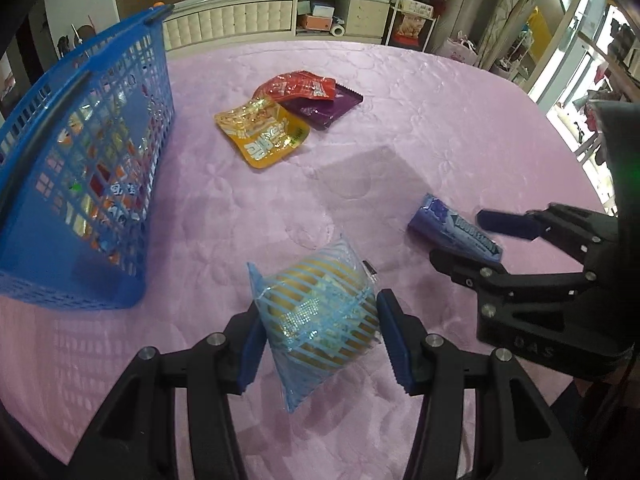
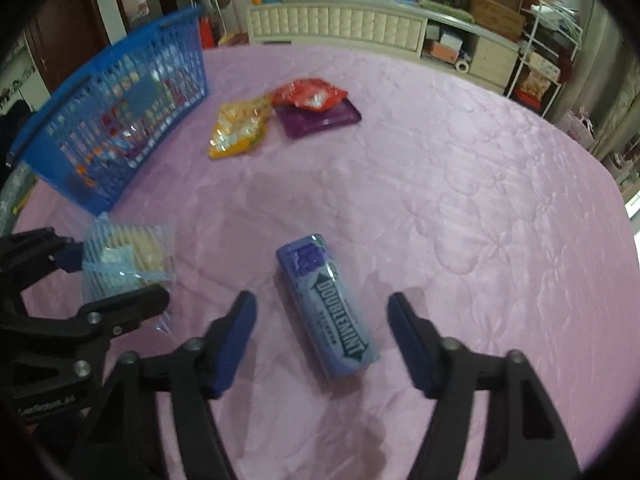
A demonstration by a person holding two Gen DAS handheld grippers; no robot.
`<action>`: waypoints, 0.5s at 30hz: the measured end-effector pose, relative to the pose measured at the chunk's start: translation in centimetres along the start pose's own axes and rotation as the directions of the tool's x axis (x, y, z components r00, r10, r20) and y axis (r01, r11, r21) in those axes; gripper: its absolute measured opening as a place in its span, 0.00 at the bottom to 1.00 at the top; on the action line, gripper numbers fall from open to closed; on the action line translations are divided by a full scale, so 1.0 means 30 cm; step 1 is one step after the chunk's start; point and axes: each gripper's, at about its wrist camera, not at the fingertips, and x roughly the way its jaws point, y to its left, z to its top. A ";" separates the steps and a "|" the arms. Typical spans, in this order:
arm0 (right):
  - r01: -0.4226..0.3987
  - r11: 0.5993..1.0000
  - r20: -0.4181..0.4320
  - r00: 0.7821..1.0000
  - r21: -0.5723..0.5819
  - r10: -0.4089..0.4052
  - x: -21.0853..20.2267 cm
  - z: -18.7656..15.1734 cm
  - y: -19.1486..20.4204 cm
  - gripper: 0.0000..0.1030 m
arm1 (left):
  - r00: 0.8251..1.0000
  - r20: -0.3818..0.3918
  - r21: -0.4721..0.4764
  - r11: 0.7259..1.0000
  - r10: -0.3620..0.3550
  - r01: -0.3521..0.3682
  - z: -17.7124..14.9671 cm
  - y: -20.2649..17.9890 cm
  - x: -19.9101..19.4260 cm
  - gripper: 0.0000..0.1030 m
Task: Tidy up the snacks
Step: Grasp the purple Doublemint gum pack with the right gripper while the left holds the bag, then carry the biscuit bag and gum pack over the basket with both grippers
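Note:
My left gripper (image 1: 322,336) is shut on a clear packet with blue stripes (image 1: 320,316) that holds a round golden cake; both blue pads press its sides. The right wrist view shows that packet (image 2: 124,264) at the left, in the left gripper (image 2: 120,276). A blue Doublemint gum pack (image 2: 328,308) lies flat on the pink cloth. My right gripper (image 2: 322,332) straddles it, open, with a gap on each side of the pack. In the left wrist view the right gripper (image 1: 460,238) is at the gum pack (image 1: 452,228).
A blue slatted basket (image 1: 80,160) with several snacks inside stands at the left (image 2: 120,92). Farther back on the pink cloth (image 1: 440,120) lie a yellow pouch (image 1: 264,132), a red pouch (image 1: 300,86) and a purple packet (image 1: 328,110). Cabinets and shelves stand beyond the far edge.

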 end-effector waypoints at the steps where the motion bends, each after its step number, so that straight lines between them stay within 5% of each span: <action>1: -0.005 1.000 -0.010 1.000 -0.003 0.005 0.011 0.003 -0.001 0.50 | 1.000 -0.006 0.002 1.000 0.000 0.000 0.001 0.002 0.007 0.49; 3: 0.007 1.000 -0.006 1.000 -0.027 -0.007 0.018 0.001 0.006 0.38 | 1.000 -0.013 0.006 1.000 0.001 0.000 -0.001 0.004 0.014 0.49; 15: -0.050 0.998 0.036 0.998 0.038 0.049 -0.128 -0.090 0.058 0.34 | 0.996 0.078 0.041 0.998 -0.048 0.045 -0.072 -0.041 -0.154 0.49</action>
